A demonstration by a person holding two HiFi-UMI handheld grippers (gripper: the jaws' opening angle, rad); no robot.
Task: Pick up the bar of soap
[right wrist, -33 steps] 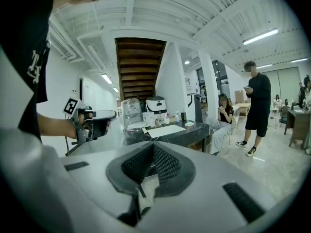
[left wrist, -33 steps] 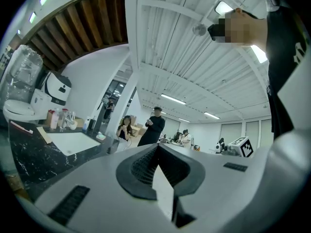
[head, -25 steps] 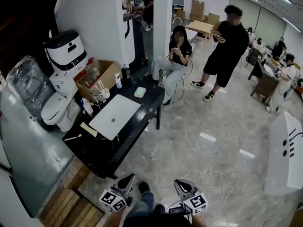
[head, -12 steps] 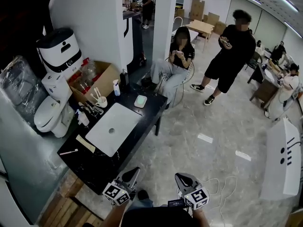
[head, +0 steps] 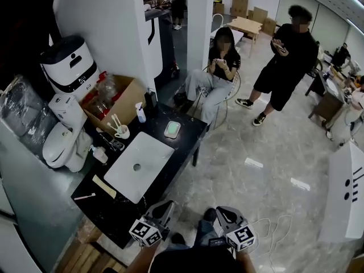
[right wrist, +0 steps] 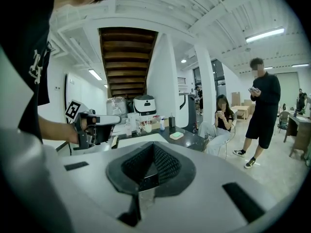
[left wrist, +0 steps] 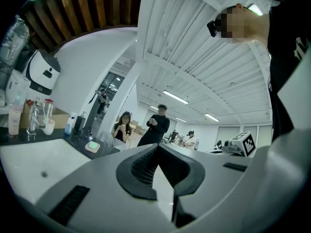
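Both grippers are held low at the near end of the black desk (head: 116, 203), well short of the soap. Left gripper (head: 166, 206) has its jaws closed together with nothing between them; right gripper (head: 222, 211) likewise looks closed and empty, the two side by side above the floor. The bar of soap (head: 172, 129), pale green, sits in a white dish (head: 171, 135) at the far end of the desk, beyond the white sink basin (head: 138, 165). A cup with brushes (head: 121, 131) and a dark pump bottle (head: 151, 102) stand left of the soap. Behind the desk, a seated person (head: 217, 73) and a standing person (head: 286, 58) both look at phones.
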